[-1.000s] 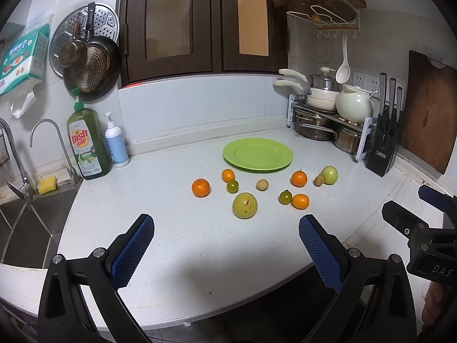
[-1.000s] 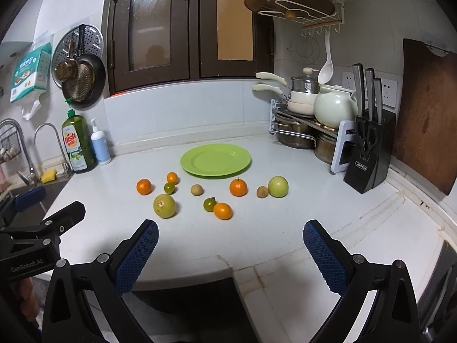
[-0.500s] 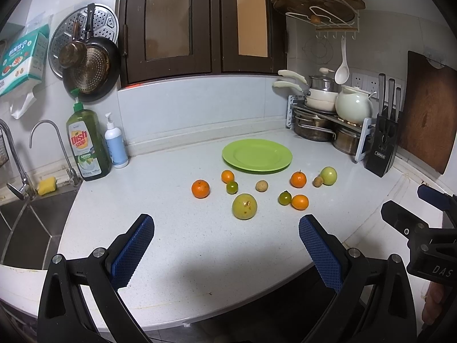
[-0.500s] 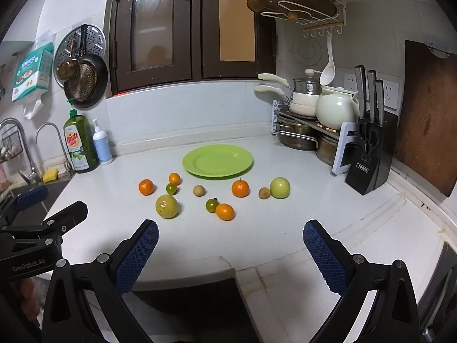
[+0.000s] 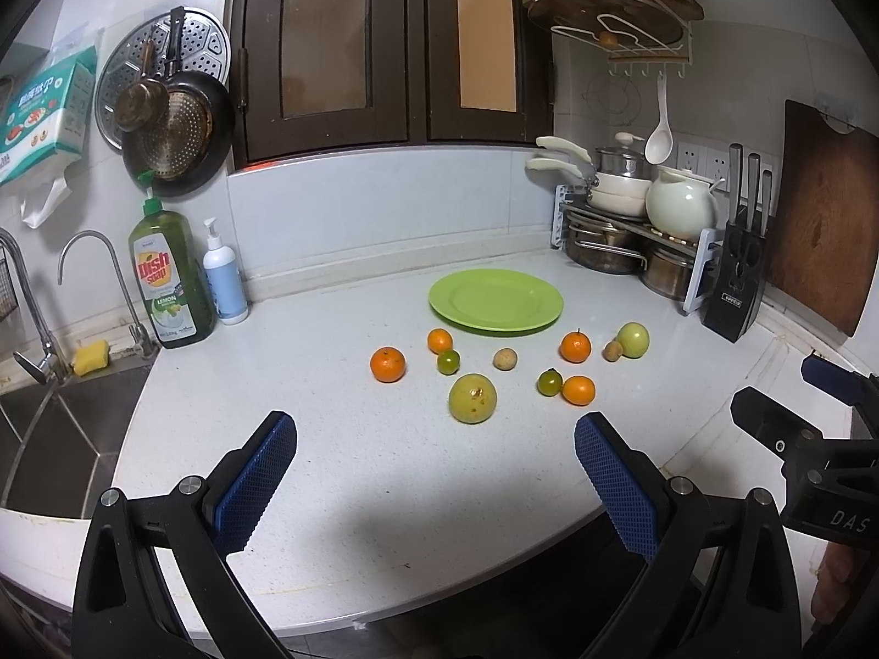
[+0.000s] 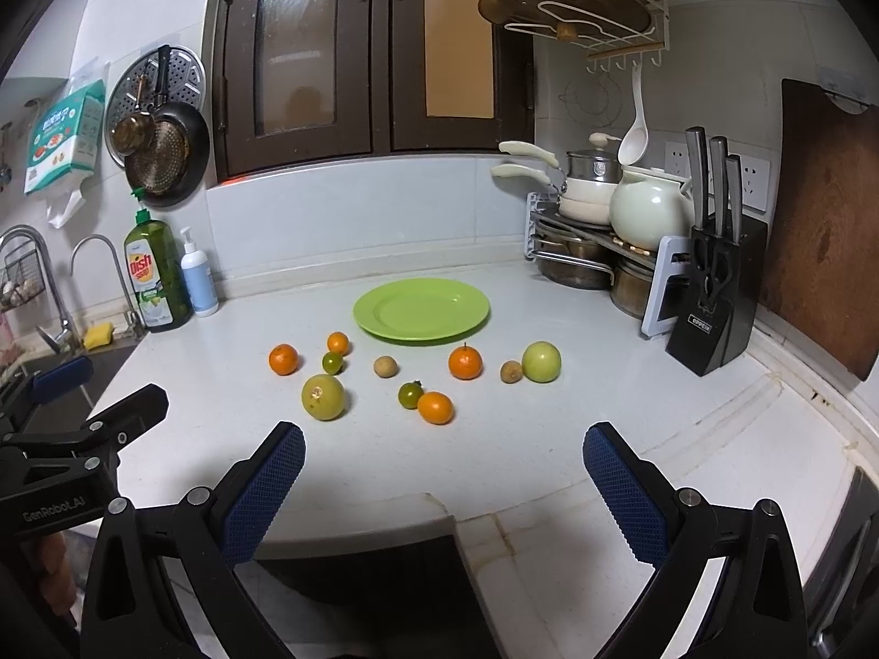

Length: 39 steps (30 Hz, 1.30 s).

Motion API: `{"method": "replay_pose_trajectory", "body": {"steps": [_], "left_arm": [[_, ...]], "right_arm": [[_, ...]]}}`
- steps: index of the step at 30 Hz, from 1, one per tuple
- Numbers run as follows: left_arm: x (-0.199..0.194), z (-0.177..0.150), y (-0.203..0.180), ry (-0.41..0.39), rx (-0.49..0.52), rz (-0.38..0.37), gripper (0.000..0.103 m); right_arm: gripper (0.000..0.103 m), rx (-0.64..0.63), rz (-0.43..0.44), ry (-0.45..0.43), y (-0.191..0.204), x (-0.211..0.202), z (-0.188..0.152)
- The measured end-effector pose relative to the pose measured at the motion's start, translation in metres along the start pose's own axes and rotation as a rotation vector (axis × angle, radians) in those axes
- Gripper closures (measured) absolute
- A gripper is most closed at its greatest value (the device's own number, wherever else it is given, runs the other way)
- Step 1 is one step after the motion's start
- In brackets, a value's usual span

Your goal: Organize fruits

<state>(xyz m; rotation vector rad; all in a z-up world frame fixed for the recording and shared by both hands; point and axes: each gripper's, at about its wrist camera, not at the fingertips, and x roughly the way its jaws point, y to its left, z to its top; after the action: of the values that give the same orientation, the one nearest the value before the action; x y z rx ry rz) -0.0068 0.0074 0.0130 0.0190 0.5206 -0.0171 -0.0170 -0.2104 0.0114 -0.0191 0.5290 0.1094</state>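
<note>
An empty green plate [image 5: 495, 299] [image 6: 421, 309] sits at the back of the white counter [image 5: 351, 456]. Several fruits lie loose in front of it: small oranges [image 5: 388, 364] [image 6: 465, 362], small green citrus [image 5: 448, 361] [image 6: 410, 395], a large yellow-green fruit [image 5: 472, 398] [image 6: 323, 396], a green apple [image 5: 633, 339] [image 6: 541, 362] and small brown fruits [image 5: 505, 358] [image 6: 511, 371]. My left gripper [image 5: 434, 461] is open and empty, near the counter's front edge. My right gripper [image 6: 444, 467] is open and empty, short of the fruits, to the right of the left one.
A sink [image 5: 49, 439] with taps lies at the left, with a dish soap bottle [image 5: 167, 280] and a pump bottle [image 5: 223, 274] beside it. A pot rack [image 5: 632, 236], knife block [image 5: 739, 280] and wooden cutting board [image 5: 824, 219] stand at the right.
Both grippers have edged slightly forward toward the fruits. Nothing on the counter has moved.
</note>
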Motion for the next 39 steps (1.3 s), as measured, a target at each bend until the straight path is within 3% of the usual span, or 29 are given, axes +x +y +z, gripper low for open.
{"method": "replay_pose_trajectory", "body": {"steps": [22,29,33,39], "left_arm": [[0.025,0.005,0.008,0.029,0.002,-0.013,0.000],[0.058,0.013,0.011,0.063,0.026,-0.046,0.000],[0.083,0.017,0.010,0.081,0.057,-0.062,0.006],[0.127,0.020,0.007,0.121,0.113,-0.118,0.011]], "right_arm": [[0.001,-0.010,0.009,0.037,0.007,0.027,0.005],[0.001,-0.004,0.018,0.086,0.009,0.060,0.009],[0.001,-0.001,0.012,0.114,0.009,0.084,0.011],[0.009,0.012,0.003,0.181,0.008,0.126,0.012]]}}
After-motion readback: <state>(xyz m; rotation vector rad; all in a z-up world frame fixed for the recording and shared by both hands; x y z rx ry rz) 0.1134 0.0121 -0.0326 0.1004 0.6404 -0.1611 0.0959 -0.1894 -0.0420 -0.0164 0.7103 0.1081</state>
